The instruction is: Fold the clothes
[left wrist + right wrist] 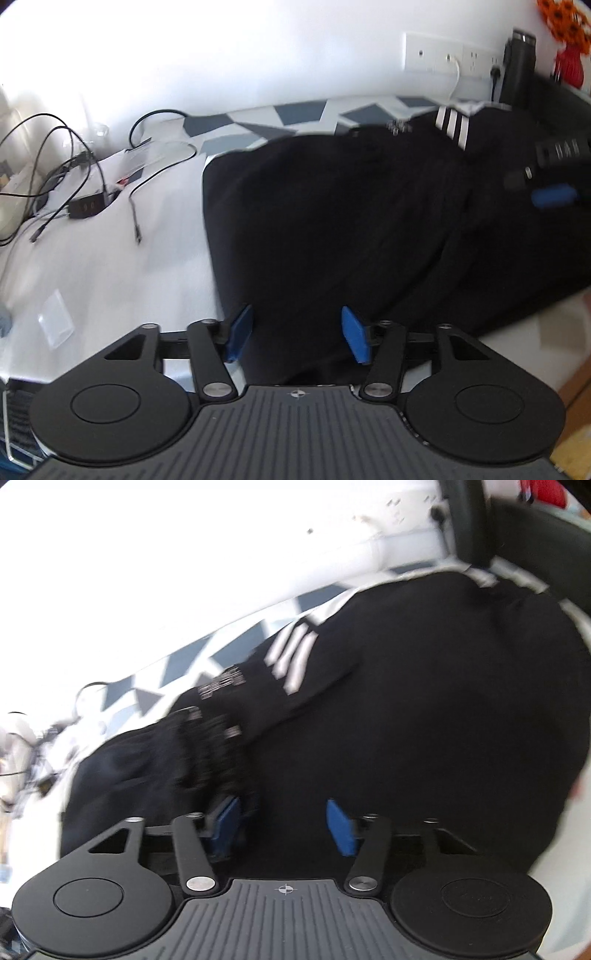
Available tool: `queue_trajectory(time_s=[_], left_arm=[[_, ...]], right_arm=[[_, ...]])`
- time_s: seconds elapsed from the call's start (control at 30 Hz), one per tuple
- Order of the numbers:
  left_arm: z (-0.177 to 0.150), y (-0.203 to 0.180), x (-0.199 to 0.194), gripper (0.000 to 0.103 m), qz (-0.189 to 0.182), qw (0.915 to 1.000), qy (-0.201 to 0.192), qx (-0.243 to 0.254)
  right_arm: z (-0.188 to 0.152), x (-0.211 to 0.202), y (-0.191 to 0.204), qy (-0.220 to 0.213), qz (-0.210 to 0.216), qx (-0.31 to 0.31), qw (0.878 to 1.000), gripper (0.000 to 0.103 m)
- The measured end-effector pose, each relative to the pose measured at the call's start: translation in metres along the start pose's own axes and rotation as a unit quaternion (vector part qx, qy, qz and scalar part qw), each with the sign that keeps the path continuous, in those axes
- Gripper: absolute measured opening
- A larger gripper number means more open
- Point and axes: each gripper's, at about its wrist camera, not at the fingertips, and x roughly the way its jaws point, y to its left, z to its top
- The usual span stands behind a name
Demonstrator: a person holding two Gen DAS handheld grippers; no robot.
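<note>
Two claws, left claw and right claw, both apart and gripping nothing, hover at the lower edge of the black garment spread mid-frame on the surface; mid-fold, next likely pinching the hem.

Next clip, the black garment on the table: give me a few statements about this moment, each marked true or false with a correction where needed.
1. The black garment has white stripes. True.
2. The left claw is clamped shut on the garment. False: its blue pads stand apart over the garment's near edge, pinching no cloth.
3. Loose black cables lie on the table to the left of the garment. True.
4. The garment lies on a bare wooden table. False: it lies on a white cloth with grey-blue shapes.
5. The right claw hangs over the white cloth, clear of the garment. False: black fabric fills the view beneath its separated pads.
</note>
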Motion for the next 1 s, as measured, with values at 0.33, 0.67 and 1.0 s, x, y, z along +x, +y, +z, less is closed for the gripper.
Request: queue_trajectory(time_s=[0.33, 0.67, 1.0], left_arm=[[-0.013, 0.014, -0.006, 0.063, -0.008, 0.9999, 0.007, -0.005], [-0.017, 0.021, 0.011, 0.067, 0.088, 0.9953, 0.001, -0.040], [-0.015, 0.027, 0.029, 0.093, 0.135, 0.9882, 0.019, -0.071]], right_arm=[[0.009, 0.008, 0.009, 0.018, -0.001, 0.054, 0.998, 0.052], [0.007, 0.000, 0.024, -0.031, 0.027, 0.003, 0.999, 0.048], [-0.008, 0.025, 0.065, -0.029, 0.028, -0.119, 0.992, 0.049]])
